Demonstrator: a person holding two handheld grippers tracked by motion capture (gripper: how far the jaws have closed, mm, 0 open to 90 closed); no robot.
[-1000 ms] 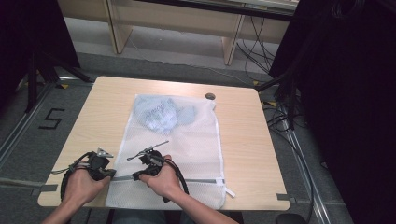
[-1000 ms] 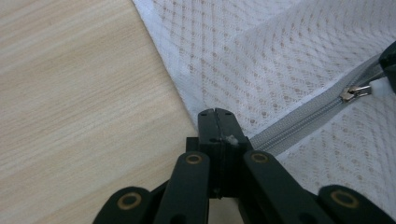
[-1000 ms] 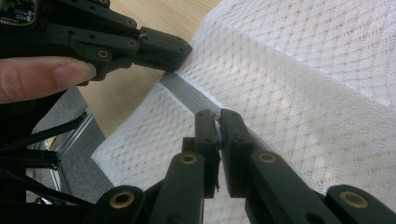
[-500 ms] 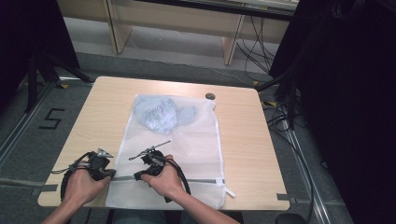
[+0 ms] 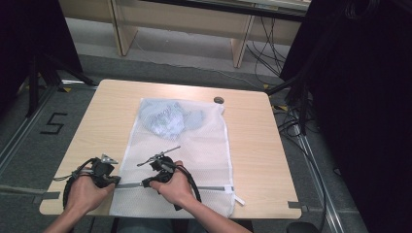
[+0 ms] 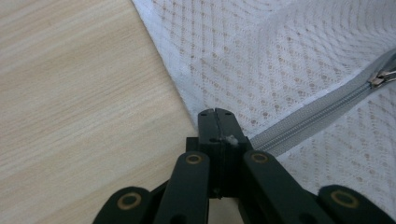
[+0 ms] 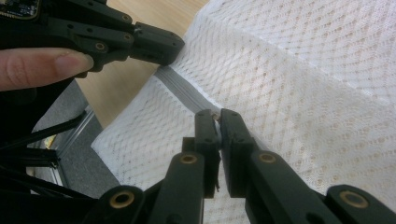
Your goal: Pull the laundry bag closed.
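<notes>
A white mesh laundry bag (image 5: 194, 145) lies flat on the wooden table (image 5: 252, 145), with a bluish cloth (image 5: 167, 119) inside its far end. A grey zipper (image 5: 209, 188) runs along the near end. My left gripper (image 5: 114, 182) is shut on the bag's left edge where the zipper (image 6: 303, 119) starts, jaws together (image 6: 217, 116). My right gripper (image 5: 145, 183) sits just to its right. In the right gripper view the right gripper (image 7: 215, 116) is shut on the small zipper pull, and the left gripper (image 7: 159, 44) shows beyond at the bag's corner (image 7: 187, 60).
A small dark round object (image 5: 218, 100) lies near the table's far edge by the bag's corner. A white tab (image 5: 239, 200) sticks out at the zipper's right end. Cables and dark stands surround the table on the floor.
</notes>
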